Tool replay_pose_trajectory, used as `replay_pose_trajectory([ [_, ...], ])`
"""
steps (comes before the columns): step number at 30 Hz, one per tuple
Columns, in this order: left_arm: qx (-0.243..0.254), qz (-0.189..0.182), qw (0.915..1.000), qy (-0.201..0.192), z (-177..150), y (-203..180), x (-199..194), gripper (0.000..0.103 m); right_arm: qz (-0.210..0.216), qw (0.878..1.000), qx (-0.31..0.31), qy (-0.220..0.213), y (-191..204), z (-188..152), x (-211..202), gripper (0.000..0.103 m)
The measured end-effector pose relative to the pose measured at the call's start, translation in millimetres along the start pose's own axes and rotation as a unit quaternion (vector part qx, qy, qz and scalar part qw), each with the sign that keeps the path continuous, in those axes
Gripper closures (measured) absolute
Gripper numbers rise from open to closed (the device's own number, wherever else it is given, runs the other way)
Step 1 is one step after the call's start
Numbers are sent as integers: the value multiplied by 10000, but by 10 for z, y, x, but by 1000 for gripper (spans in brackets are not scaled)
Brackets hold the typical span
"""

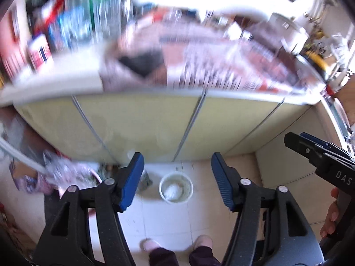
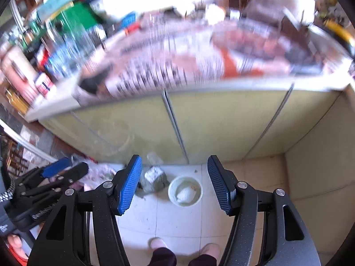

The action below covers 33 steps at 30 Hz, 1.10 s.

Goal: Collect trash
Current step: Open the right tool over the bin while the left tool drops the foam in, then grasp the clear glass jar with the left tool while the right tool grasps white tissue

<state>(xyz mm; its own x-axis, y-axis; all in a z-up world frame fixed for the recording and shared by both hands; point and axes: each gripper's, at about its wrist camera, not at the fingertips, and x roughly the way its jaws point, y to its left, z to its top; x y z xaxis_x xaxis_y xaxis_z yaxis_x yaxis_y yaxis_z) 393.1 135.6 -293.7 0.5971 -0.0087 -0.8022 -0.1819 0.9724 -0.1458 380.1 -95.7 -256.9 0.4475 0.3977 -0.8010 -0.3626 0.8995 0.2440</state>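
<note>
Both grippers, left (image 1: 177, 181) and right (image 2: 174, 184), hang spread and empty; floor cup (image 2: 185, 191) looks light, crushable—pinch its rim.

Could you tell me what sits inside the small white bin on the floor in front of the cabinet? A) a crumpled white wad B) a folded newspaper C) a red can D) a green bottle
A: looking down into the white bin, both wrist views show a crumpled white wad inside it; both claws, left claw and right claw, hang open and hold nothing.
</note>
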Motion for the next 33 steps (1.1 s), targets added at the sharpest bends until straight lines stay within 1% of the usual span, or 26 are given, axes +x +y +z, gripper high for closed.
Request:
replay_pose_trajectory([
  [5,221,-187,9981,-536,330,8,-633,37,-167,9986,123,-495,249,179,-614,45],
  [7,320,-237,9966,-724,424,23,-796,35,-229,9972,153,-700,342,244,-826,45],
  [10,451,-369,9932,-1004,578,52,-1059,32,-349,9939,152,-1032,531,327,-1026,45],
  [12,518,-467,9906,-1179,660,47,-1176,29,-409,9905,148,-1306,588,378,-1184,44],
  [13,567,-484,9890,-1278,709,41,-1223,27,-438,9884,160,-1446,621,406,-1240,42],
  [15,638,-492,9865,-1428,785,33,-1318,17,-476,9845,176,-1677,666,471,-1333,37],
  [16,660,-513,9853,-1492,835,29,-1348,16,-507,9830,173,-1753,674,498,-1368,35],
  [18,652,-565,9847,-1514,947,17,-1351,7,-558,9807,151,-1868,678,589,-1383,32],
  [19,627,-582,9847,-1515,994,13,-1352,5,-574,9800,137,-1902,675,621,-1394,32],
  [22,556,-615,9845,-1548,1154,5,-1287,4,-623,9777,123,-2003,640,729,-1367,31],
  [25,580,-481,9845,-1585,1341,-60,-1120,4,-632,9764,141,-2059,530,856,-1279,31],
  [28,542,-345,9850,-1602,1572,-141,-887,4,-600,9770,156,-2040,356,1054,-1110,31],
  [31,396,-185,9867,-1567,1861,-241,-602,4,-499,9789,98,-1977,141,1361,-892,31],
  [33,236,-96,9887,-1474,2081,-329,-395,4,-432,9810,45,-1892,5,1589,-769,31],
])
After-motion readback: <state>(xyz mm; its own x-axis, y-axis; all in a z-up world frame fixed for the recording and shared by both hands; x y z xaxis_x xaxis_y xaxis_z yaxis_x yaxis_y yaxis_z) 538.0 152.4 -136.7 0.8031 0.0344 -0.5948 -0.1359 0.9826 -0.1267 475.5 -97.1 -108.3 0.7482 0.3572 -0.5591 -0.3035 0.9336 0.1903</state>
